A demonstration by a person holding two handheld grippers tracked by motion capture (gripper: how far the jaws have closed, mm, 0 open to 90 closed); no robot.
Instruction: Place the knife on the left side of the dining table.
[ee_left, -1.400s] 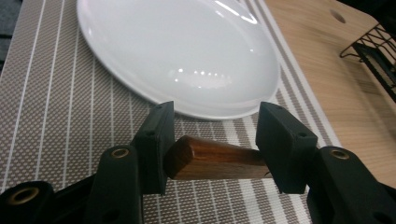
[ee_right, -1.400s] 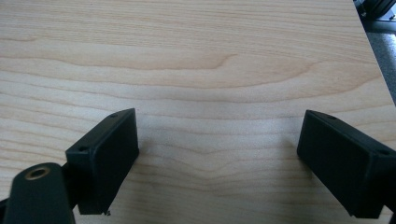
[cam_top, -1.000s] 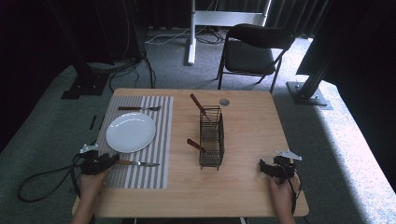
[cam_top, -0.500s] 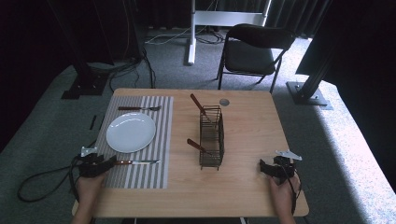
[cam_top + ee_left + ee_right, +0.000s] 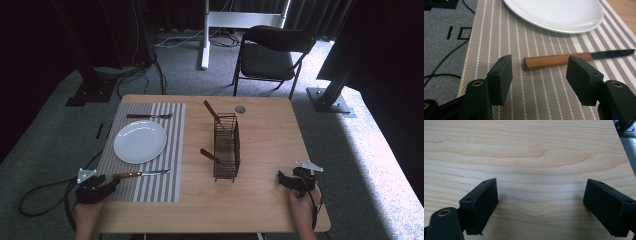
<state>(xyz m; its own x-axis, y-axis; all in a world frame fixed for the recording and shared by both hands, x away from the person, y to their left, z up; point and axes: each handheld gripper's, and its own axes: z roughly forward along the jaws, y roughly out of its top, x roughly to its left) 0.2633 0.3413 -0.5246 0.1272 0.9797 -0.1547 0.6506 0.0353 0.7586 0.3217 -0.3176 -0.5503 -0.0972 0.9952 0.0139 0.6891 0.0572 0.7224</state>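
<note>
- The plate [image 5: 554,15] is cut off by the top edge of the left gripper view.
- In the rack [image 5: 226,147] at the high view's centre, two wooden handles [image 5: 212,112] stick out; their working ends are hidden, so what kind they are is unclear.
- The fork [image 5: 149,116], upper left, is too small for detail.

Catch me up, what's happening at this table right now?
A person is laying a place setting. The left gripper sits just short of the wooden-handled table knife, jaws apart after just opening, pads off it; the knife lies flat on the grey striped placemat beside the round white plate. The right gripper rests open over bare wooden table. A black wire cutlery basket holds more wooden-handled utensils; a wooden-handled fork lies beyond the plate.
</note>
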